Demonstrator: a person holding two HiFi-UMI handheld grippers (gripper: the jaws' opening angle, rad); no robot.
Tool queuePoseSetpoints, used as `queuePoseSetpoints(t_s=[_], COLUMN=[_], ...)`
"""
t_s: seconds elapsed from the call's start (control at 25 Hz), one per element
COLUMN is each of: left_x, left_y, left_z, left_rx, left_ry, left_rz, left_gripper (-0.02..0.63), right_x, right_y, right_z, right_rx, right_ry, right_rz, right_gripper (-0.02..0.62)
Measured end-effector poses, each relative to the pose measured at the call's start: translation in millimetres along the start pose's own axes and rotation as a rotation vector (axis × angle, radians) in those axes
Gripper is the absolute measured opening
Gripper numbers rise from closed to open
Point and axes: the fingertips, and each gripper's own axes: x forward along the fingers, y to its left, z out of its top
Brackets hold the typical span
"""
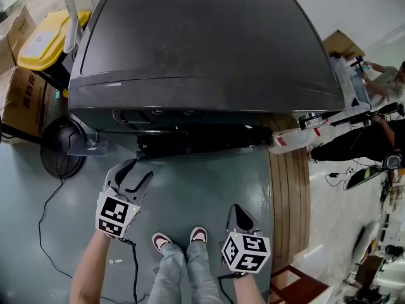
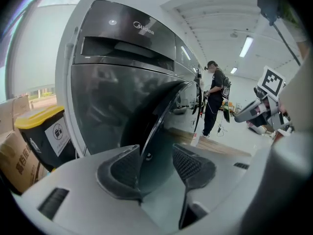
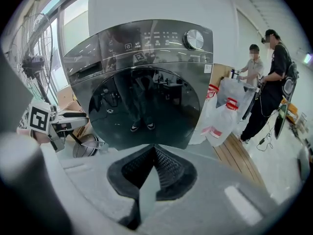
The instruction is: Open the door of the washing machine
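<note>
Left tool (image 2: 155, 153): spread around the door (image 2: 152, 116) edge, seemingly not gripping.
Right tool (image 3: 154, 153): pressed together, empty.
Next: swing door wider smoothly.

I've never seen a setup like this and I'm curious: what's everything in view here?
Washer: one, dark grey, centre.
Door: one, dark glass, washer front, ajar.
Bin: one, yellow, left of washer.
Boxes: two, brown, beside bin.
Fan: one, black, floor left of washer.
Bags: two, white, right of washer.
Bystanders: two, dark and pale clothes, far right.
Shoes: two, white and red, floor below.
Left gripper: one, grey, open, at door's edge.
Right gripper: one, grey, shut, empty.
</note>
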Motion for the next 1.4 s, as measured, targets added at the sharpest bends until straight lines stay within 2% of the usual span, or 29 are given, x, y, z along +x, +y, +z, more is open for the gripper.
queuePoseSetpoints(t_s=[0.36, 0.52, 0.88, 1.0, 1.2, 1.4], left_x=[14, 22, 33, 32, 33, 31], left_y=[5, 5, 4, 5, 5, 5], left_z=[6, 5, 7, 6, 7, 6], left_rx=[0.083, 0.077, 0.08, 0.081, 0.096, 0.087], left_ry=[0.015, 0.012, 0.014, 0.006, 0.003, -0.008], left_rz=[-0.057, -0.087, -0.088, -0.069, -0.085, -0.065], left_gripper=[0.216, 0.216, 0.215, 0.181, 0.171, 0.169], right_x=[-6, -10, -14, -15, -15, -17], right_y=[-1, -4, -12, -12, -11, -14], right_z=[-9, -16, -22, -27, -31, -35], right_rx=[0.04, 0.056, 0.06, 0.063, 0.054, 0.049], right_ry=[-0.002, 0.005, 0.008, 0.013, 0.016, 0.02], right_rz=[-0.017, -0.029, -0.044, -0.04, -0.03, -0.034], right_gripper=[0.006, 0.006, 0.006, 0.006, 0.006, 0.006])
